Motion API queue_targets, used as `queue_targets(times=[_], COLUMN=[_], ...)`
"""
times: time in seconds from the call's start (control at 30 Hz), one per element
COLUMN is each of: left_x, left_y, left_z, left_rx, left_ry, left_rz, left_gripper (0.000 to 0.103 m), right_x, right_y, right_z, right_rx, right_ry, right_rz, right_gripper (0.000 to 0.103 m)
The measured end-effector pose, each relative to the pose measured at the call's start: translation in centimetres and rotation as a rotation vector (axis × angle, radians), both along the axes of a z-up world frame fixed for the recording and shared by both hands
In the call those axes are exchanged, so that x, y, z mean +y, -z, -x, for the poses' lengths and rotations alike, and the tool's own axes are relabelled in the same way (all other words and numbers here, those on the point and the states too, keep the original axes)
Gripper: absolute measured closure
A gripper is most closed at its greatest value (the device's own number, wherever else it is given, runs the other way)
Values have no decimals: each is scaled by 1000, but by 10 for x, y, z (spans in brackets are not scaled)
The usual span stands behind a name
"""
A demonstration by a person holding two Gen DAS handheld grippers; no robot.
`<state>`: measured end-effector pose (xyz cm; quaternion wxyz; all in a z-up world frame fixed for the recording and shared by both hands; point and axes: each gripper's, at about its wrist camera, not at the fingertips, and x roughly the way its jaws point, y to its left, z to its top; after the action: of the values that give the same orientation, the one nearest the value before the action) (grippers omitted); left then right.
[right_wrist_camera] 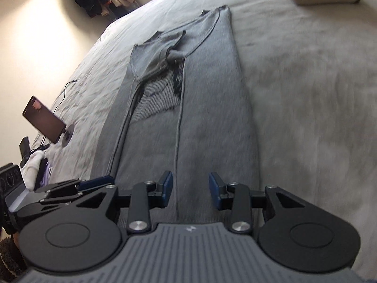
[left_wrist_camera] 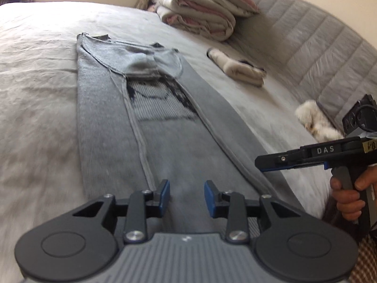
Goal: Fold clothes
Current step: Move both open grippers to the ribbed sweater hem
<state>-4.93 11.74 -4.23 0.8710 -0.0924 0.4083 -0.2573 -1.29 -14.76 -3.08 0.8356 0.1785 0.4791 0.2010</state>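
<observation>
My left wrist camera rides just behind the left tongs (left_wrist_camera: 187,198), tilted down along the bed (left_wrist_camera: 35,70) toward the quilted headboard (left_wrist_camera: 318,47), close over the near end of the grey garment (left_wrist_camera: 106,122). My right wrist camera sits likewise behind the right tongs (right_wrist_camera: 190,192), angled down the same garment (right_wrist_camera: 212,118) toward a lit wall (right_wrist_camera: 47,35). Both views share the garment's full length, and each catches the other tool at its edge.

The right gripper (left_wrist_camera: 261,164) carries the white letters "DAS" on its black body, seen from the left wrist. A yellow tag behind them bears handwriting too blurred to read. Nothing else is legible.
</observation>
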Motion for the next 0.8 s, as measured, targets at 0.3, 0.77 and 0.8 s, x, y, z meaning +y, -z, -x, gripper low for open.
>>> queue_targets(times=[0.3, 0.77, 0.8], left_x=[1, -22, -21], left_y=[-22, -18, -21], left_z=[47, 69, 70], left_rx=[78, 92, 103], left_ry=[-11, 87, 108], left_rz=[-163, -244, -239], left_gripper=[61, 72, 72], right_x=[5, 12, 10], right_y=[-4, 2, -2], right_z=[45, 65, 63], right_rx=[-42, -59, -45], right_ry=[-53, -236, -243], right_rz=[13, 103, 92], right_gripper=[62, 61, 61])
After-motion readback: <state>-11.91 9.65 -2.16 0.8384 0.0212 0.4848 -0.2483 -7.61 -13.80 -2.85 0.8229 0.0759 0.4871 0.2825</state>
